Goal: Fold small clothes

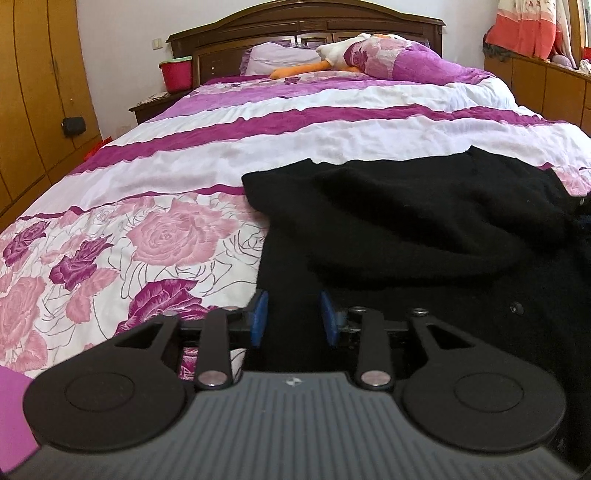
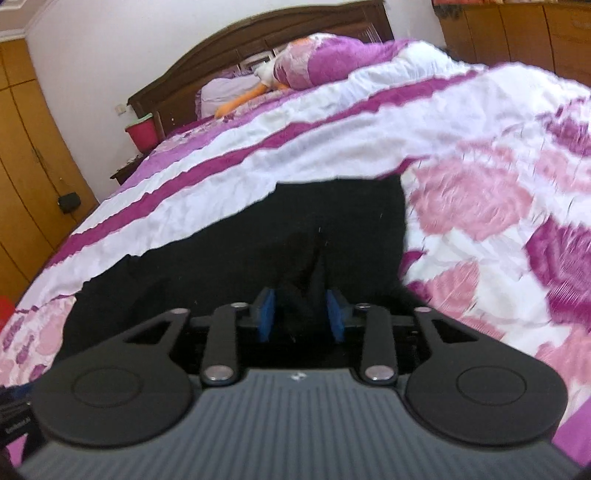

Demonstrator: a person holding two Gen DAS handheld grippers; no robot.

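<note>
A black garment lies spread on the bed's floral quilt, with a fold bulging across its middle. My left gripper sits low over its near left edge, its blue pads apart, black cloth between them but not pinched. In the right wrist view the same garment fills the middle. My right gripper has its blue pads around a bunched ridge of the black cloth, which rises in a peak just ahead of them. This view is blurred by motion.
The quilt has pink and purple roses and purple stripes. At the headboard lie a pillow and a plush toy. A red bucket stands on the nightstand. Wooden wardrobes line the left wall.
</note>
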